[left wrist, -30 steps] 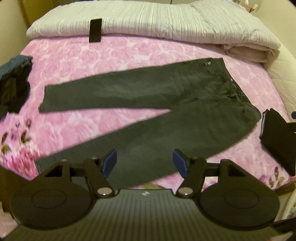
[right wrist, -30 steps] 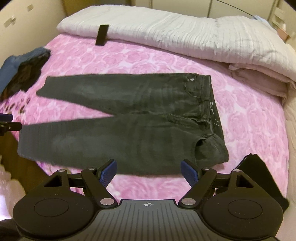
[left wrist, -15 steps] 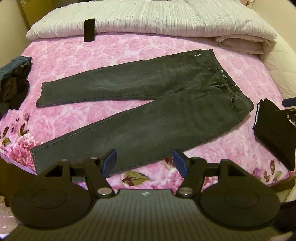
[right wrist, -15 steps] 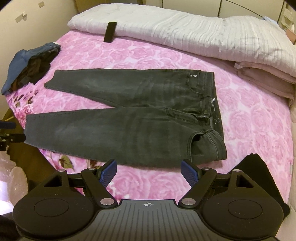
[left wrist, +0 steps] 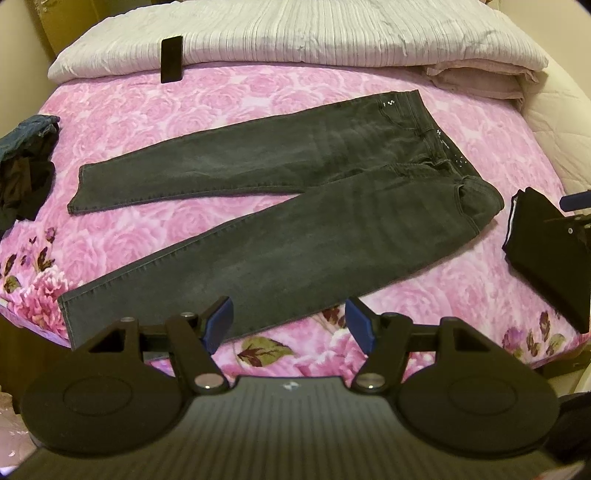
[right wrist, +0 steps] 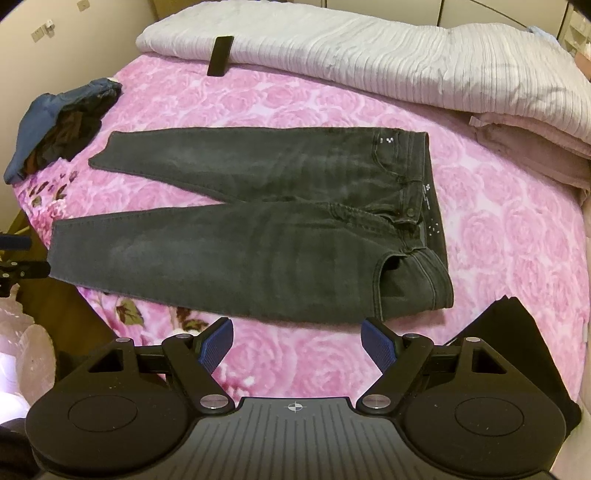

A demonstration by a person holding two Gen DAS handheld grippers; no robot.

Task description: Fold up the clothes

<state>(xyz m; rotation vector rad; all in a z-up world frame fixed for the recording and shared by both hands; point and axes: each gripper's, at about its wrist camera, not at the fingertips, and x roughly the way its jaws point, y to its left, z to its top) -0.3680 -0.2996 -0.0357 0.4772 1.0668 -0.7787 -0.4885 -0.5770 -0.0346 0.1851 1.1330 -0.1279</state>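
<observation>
Dark grey jeans (left wrist: 295, 206) (right wrist: 258, 229) lie flat on the pink rose bedspread (left wrist: 221, 99), legs spread toward the left, waistband at the right. My left gripper (left wrist: 289, 322) hovers open over the near edge of the lower leg, nothing between its blue pads. My right gripper (right wrist: 297, 341) stands open above bare bedspread just in front of the jeans' seat, holding nothing. The right gripper's tip (left wrist: 576, 201) shows at the right edge of the left wrist view.
A folded black garment (left wrist: 543, 254) (right wrist: 517, 354) lies at the right near the bed's edge. A heap of dark and blue clothes (right wrist: 59, 122) sits at the left. A black phone (left wrist: 172, 59) leans on the white quilt (left wrist: 332, 33) at the back.
Both views have steadied and pulled back slightly toward the bed's near edge. The jeans lie as before. Both grippers stay open.
</observation>
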